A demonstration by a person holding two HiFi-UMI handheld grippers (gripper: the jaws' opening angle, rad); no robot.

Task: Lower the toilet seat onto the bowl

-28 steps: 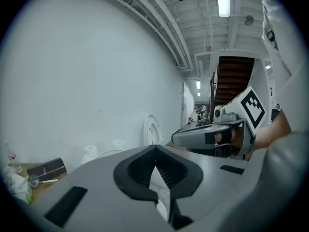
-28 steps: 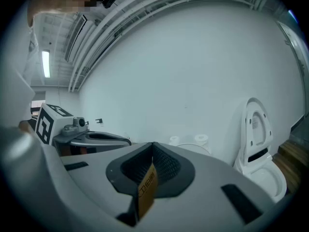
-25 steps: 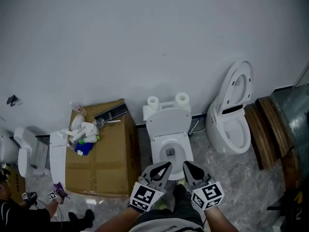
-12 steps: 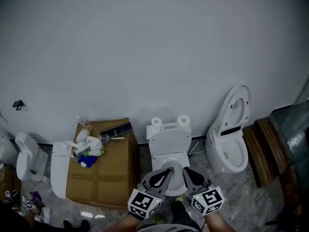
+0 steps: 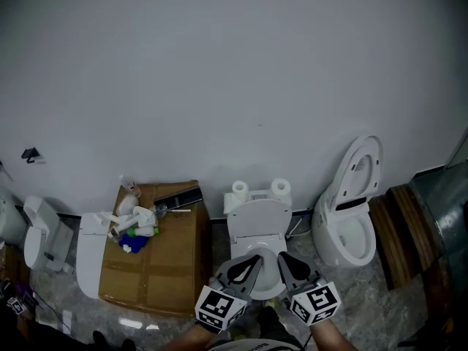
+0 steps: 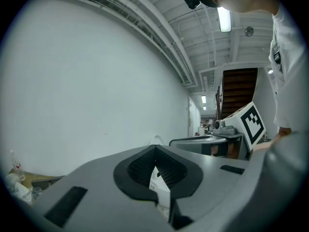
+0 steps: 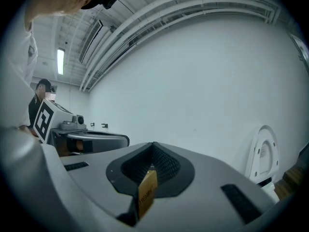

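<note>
A white toilet [image 5: 256, 229] stands against the wall straight ahead, its lid raised against the tank and its bowl [image 5: 265, 289] open below. A second white toilet [image 5: 344, 232] to the right has its seat and lid [image 5: 362, 163] standing up; that raised seat [image 7: 263, 153] also shows in the right gripper view. My left gripper [image 5: 254, 260] and right gripper [image 5: 282, 257] hover side by side over the front of the middle bowl, both shut and holding nothing. In their own views the left gripper [image 6: 155, 149] and right gripper [image 7: 153, 146] point at the bare wall.
Two paper rolls [image 5: 240, 188] sit on the middle toilet's tank. A cardboard box [image 5: 157, 258] with bottles and clutter stands to the left, with a white ceramic piece [image 5: 88, 243] and another toilet [image 5: 40, 232] beyond. Wooden pallets [image 5: 402, 229] lie at the right.
The head view has tilted up, so the toilets and box sit lower in the picture and more wall shows. Both grippers stay shut, side by side over the bowl.
</note>
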